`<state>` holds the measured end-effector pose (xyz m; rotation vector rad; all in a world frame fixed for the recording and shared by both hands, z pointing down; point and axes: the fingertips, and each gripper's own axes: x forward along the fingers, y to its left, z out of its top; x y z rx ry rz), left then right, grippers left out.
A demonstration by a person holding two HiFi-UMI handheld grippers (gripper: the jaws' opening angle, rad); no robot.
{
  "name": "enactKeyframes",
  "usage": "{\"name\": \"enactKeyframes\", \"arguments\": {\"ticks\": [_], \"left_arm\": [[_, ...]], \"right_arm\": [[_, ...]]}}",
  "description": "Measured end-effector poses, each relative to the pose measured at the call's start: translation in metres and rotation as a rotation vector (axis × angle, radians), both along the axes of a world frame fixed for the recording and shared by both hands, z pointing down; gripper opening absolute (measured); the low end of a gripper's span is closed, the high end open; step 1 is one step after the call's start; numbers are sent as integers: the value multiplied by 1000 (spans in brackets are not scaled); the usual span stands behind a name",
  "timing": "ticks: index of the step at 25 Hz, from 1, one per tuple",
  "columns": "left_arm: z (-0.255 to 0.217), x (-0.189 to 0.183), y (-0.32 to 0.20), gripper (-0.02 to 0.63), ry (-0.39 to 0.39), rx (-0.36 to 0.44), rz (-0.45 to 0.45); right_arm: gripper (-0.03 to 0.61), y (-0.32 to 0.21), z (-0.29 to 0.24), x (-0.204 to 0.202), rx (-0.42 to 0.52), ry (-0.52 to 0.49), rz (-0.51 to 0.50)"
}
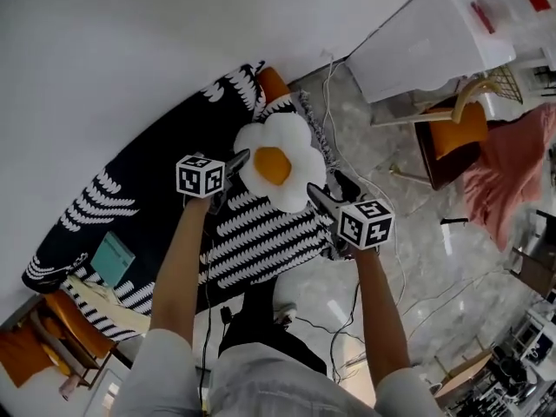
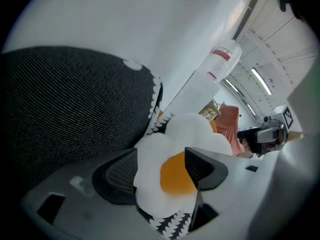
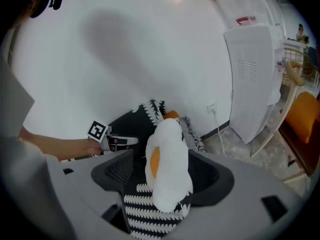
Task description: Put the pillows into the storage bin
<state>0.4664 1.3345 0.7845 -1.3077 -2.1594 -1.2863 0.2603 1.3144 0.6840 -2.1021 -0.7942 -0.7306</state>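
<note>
A fried-egg pillow (image 1: 276, 165), white with an orange yolk, sits against black fabric with a white leaf pattern (image 1: 252, 233) that spreads along the wall. My left gripper (image 1: 236, 161) is at the pillow's left edge. In the left gripper view the pillow (image 2: 175, 174) fills the space between the wide-set jaws. My right gripper (image 1: 318, 196) is at the pillow's lower right. In the right gripper view the pillow (image 3: 167, 166) stands edge-on between the jaws, with a dark gap beside the left jaw. An orange cushion (image 1: 273, 82) peeks out behind the fabric.
A white appliance (image 1: 434, 37) stands at the wall on the right, with a chair with an orange seat (image 1: 456, 135) and a pink cloth (image 1: 517, 172) beside it. Cables (image 1: 347, 320) trail over the marble floor. A teal card (image 1: 113, 259) lies on the fabric at left.
</note>
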Motion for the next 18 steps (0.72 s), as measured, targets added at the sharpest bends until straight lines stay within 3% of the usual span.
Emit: {"name": "enactKeyframes", "arguments": {"ticks": [3,6,7,8,9,10,12,14,18], "left_arm": [[44,-7,11,293,1,56,43],[84,-10,17,327,-61,128,9],[92,-10,18,333,-90,144,-14],[97,-11,18,333,-113,148,-37],[97,-13,18,330,-121,141,-51],[94,-16,17,312,-107,124,-50],[81,-23,11,199,-55,87,-16],[62,-33,6,137,-46,63,6],[4,-63,2,77,-159,-7,-13]], "right_arm": [[335,5,32,1,40,-32,-9],[337,1,63,4,91,-57,-30],[318,0,71,5,103,-63,-29],[210,-1,77,4,112,-67,-21],[178,-3,81,3,118,-72,-9],[177,-4,82,0,122,-76,2],[169,-9,78,-5,127,-85,13],[145,-15,71,-8,134,-93,22],[135,-30,40,-21,92,-47,98]]}}
